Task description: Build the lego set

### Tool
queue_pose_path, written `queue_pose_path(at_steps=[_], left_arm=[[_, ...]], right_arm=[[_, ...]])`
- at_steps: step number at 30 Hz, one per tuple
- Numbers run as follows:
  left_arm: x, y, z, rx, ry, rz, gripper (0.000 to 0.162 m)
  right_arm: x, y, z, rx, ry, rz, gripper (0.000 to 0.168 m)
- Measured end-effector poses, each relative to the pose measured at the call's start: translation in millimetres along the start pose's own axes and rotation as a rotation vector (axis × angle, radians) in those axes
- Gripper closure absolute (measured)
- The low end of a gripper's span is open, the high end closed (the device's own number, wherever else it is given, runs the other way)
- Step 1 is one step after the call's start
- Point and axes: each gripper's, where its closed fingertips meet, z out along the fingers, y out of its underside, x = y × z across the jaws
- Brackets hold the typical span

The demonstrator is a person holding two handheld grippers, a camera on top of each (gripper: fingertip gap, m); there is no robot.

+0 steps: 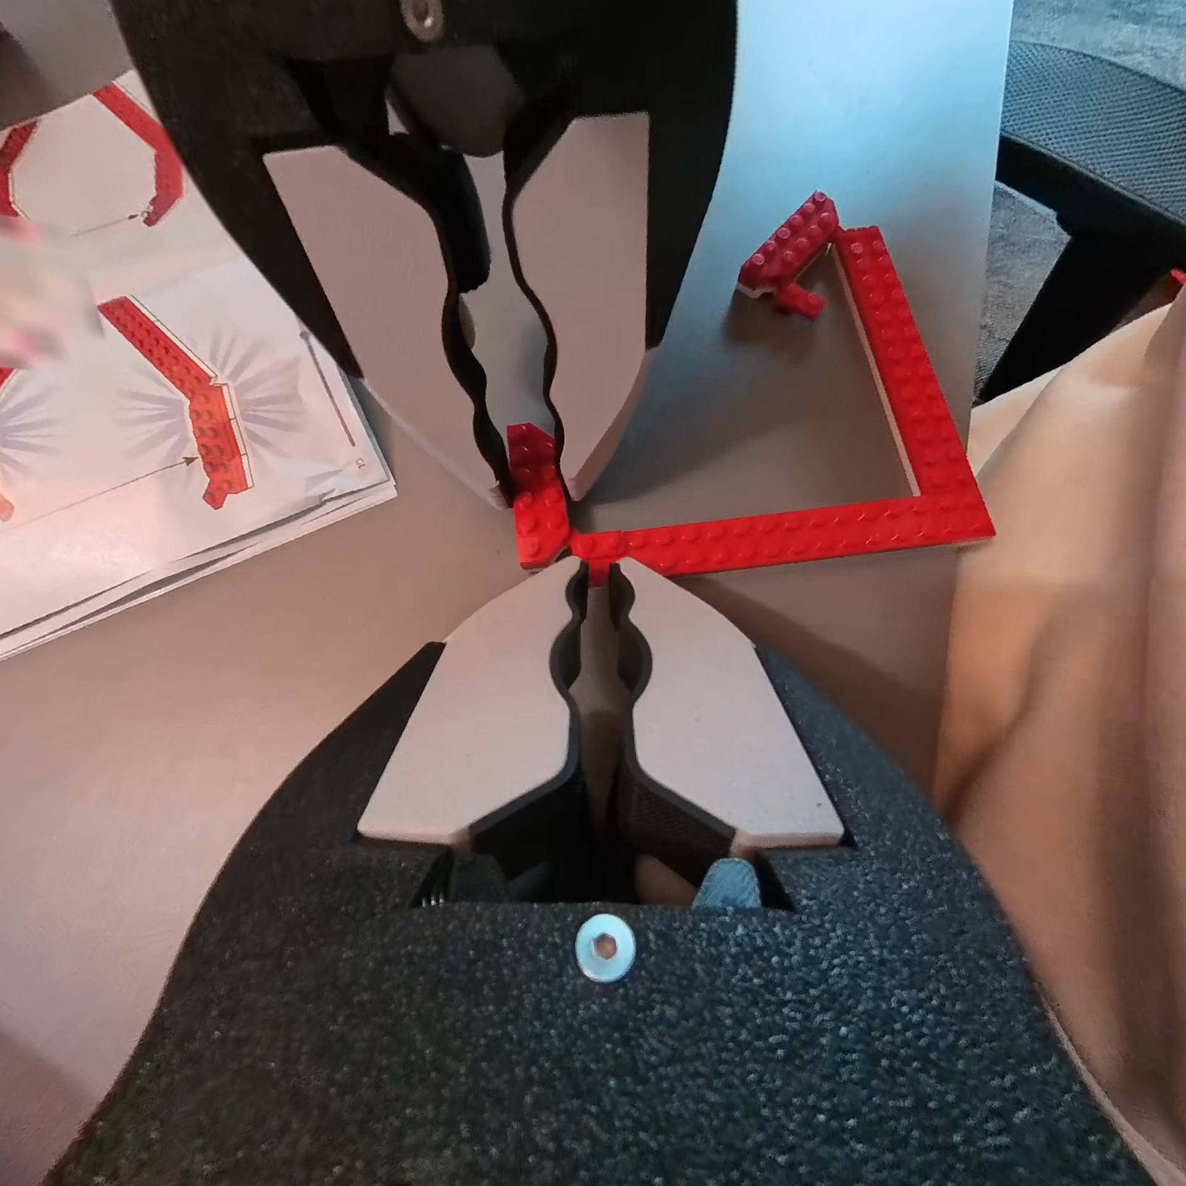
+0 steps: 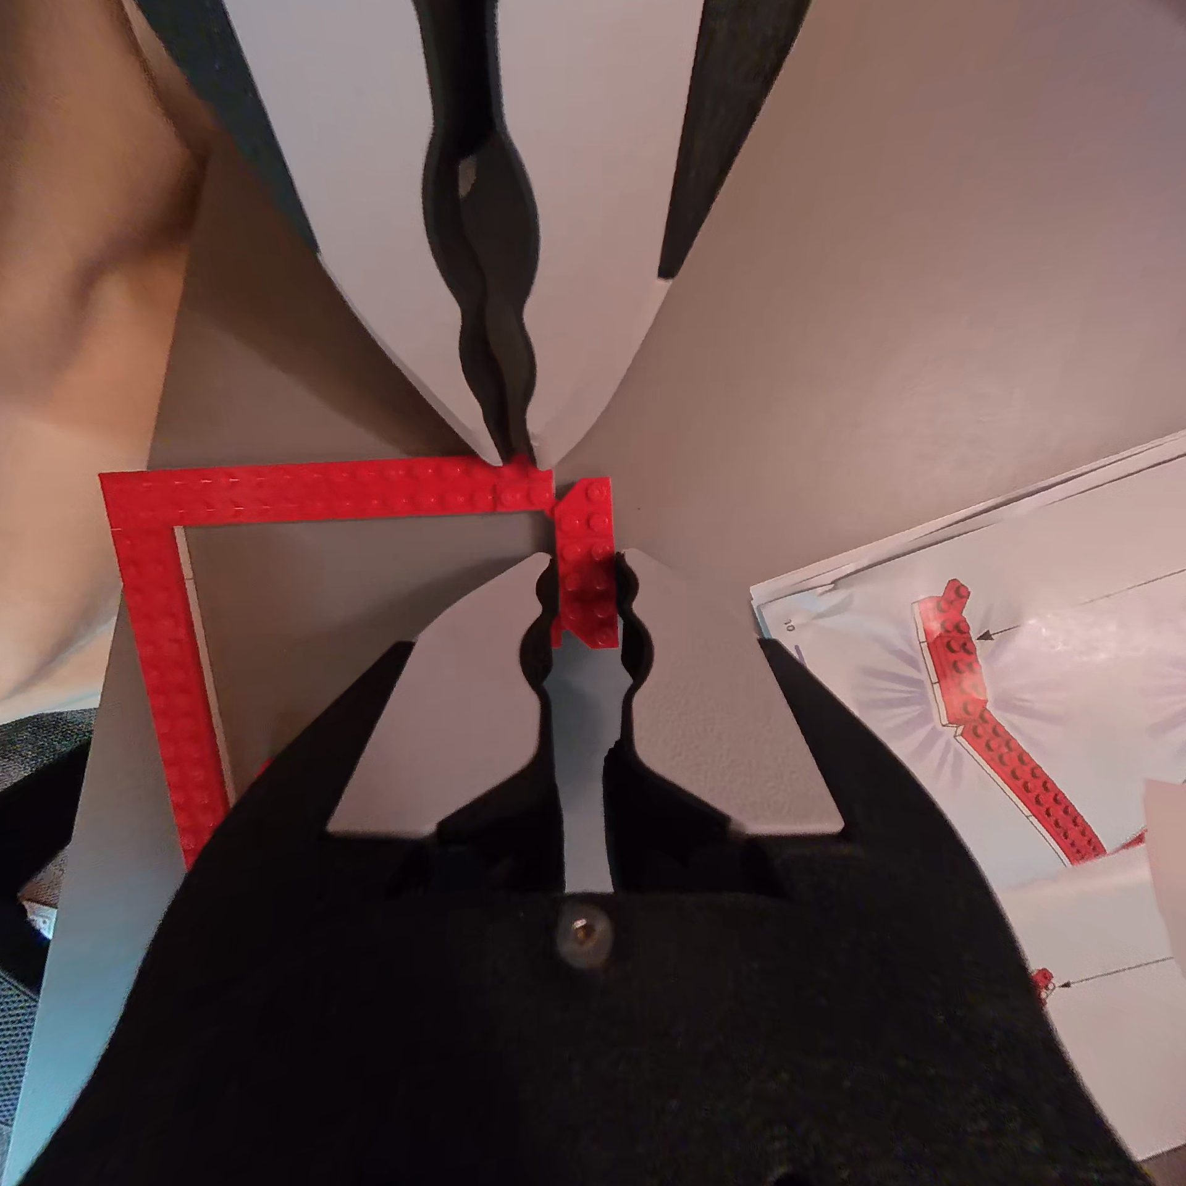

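Note:
A red L-shaped frame of long lego plates (image 1: 802,529) lies flat on the grey table, also in the right wrist view (image 2: 321,491). My left gripper (image 1: 600,573) is shut on the small red piece at the frame's near end (image 1: 600,547); it enters the right wrist view from the top (image 2: 513,457). My right gripper (image 2: 585,561) is shut on a red wedge plate assembly (image 2: 587,532), held with its corner against that end of the frame. In the left wrist view the right gripper (image 1: 538,494) comes from the top with the wedge plate (image 1: 539,513).
An open instruction booklet (image 1: 192,398) lies left of the grippers, on the right in the right wrist view (image 2: 962,706). Another red angled piece (image 1: 792,247) sits at the frame's far end. A person's arm (image 1: 1059,642) is beside the frame. A dark chair (image 1: 1091,147) stands past the table edge. My two grippers' fingertips are within a few centimetres of each other.

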Motion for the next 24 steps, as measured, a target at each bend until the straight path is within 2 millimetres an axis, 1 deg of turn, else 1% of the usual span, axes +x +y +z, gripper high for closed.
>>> queue_pose_path(at_steps=[3, 9, 13, 17, 24], left_arm=[[4, 2, 1, -0.011, 0.013, 0.028, 0.156], [0, -11, 2, 0.056, -0.011, 0.041, 0.159], [0, -7, 9, 0.026, -0.010, 0.029, 0.162], [0, -6, 9, 0.014, 0.009, -0.028, 0.162], [0, -4, 10, -0.007, 0.007, -0.046, 0.162]], right_arm=[[0, 0, 1, -0.005, 0.002, -0.006, 0.152], [0, 0, 1, -0.012, 0.001, -0.015, 0.152], [0, -1, 2, -0.013, 0.000, -0.018, 0.152], [0, -1, 2, -0.019, 0.007, -0.025, 0.152], [0, -1, 2, -0.021, 0.018, -0.016, 0.152]])
